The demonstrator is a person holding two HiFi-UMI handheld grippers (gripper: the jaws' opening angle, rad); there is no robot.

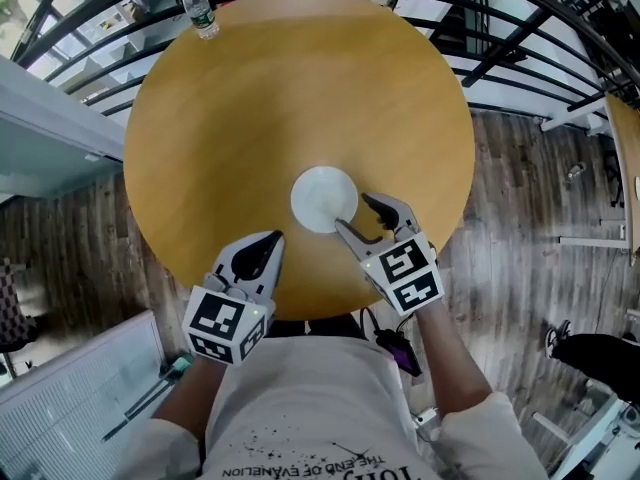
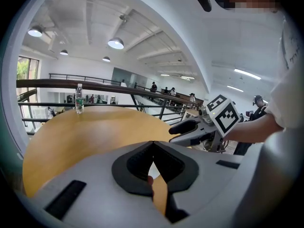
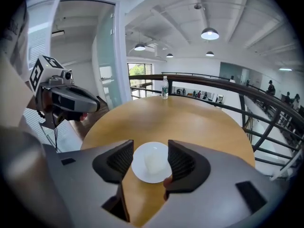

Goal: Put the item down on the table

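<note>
While its fingers (image 1: 385, 208) stand apart, the right gripper (image 1: 352, 211) tilts downward

Table (image 1: 250, 118), frame centre: wood-look top, smooth, low satin sheen. Plate (image 1: 318, 193): white, smooth, near matt. Left gripper (image 1: 268, 240) and right gripper (image 1: 352, 212): grey moulded plastic shells, matt; jaws lined with black ribbed pads (image 3: 183, 163), rubber-like. Bottle (image 1: 200, 10), upper left: clear glossy plastic. Floor (image 1: 520, 188), right: wood planks, coarse weathered grain. Railing (image 1: 520, 28), upper right: dark metal bars. Shirt (image 1: 300, 408), bottom: white cloth.
</note>
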